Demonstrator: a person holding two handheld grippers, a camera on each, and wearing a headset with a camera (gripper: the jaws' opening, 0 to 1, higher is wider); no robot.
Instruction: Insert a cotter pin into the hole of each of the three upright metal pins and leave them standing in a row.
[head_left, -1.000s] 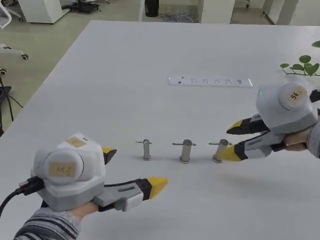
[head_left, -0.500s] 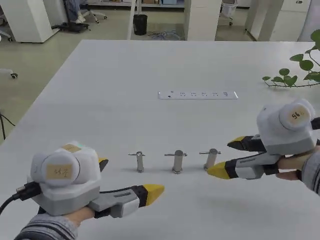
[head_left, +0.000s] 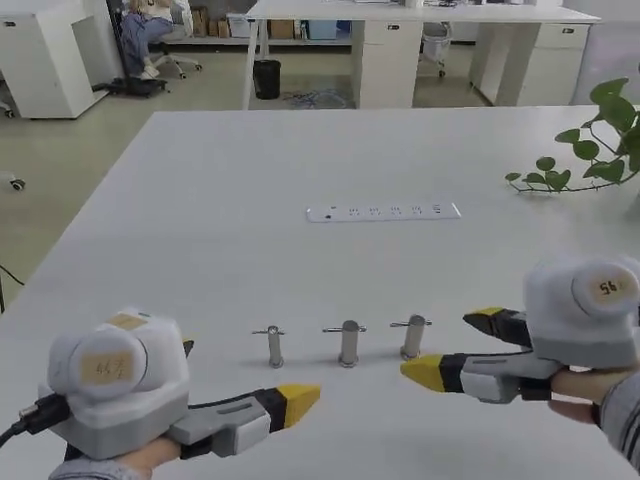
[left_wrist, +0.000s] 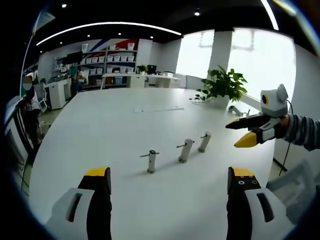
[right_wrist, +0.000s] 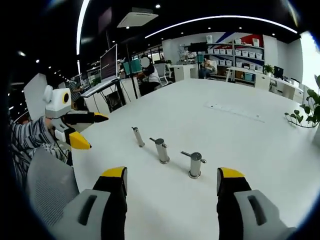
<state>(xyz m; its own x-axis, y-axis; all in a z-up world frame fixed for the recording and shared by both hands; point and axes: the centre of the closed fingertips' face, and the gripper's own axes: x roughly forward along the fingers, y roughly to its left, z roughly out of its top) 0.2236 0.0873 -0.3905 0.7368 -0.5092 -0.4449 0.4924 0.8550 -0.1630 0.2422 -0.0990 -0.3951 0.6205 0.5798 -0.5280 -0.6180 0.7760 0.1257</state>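
Three metal pins (head_left: 348, 342) stand upright in a row on the white surface (head_left: 300, 150), each with a cotter pin (head_left: 268, 330) crosswise through its top. Left gripper (head_left: 245, 372): jaws wide, empty, at 8 o'clock of the row and apart from it. Right gripper (head_left: 450, 344): jaws wide, nothing held, at 4 o'clock of the row. Its nearer yellow tip is just beside the right-hand pin (head_left: 413, 336), not touching. Power strip (head_left: 384, 211) at 12 o'clock of the row, well apart.

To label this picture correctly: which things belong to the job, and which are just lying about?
Job, as the head view shows: left pin, middle pin, right pin, left gripper, right gripper.
Lying about: power strip, plant.
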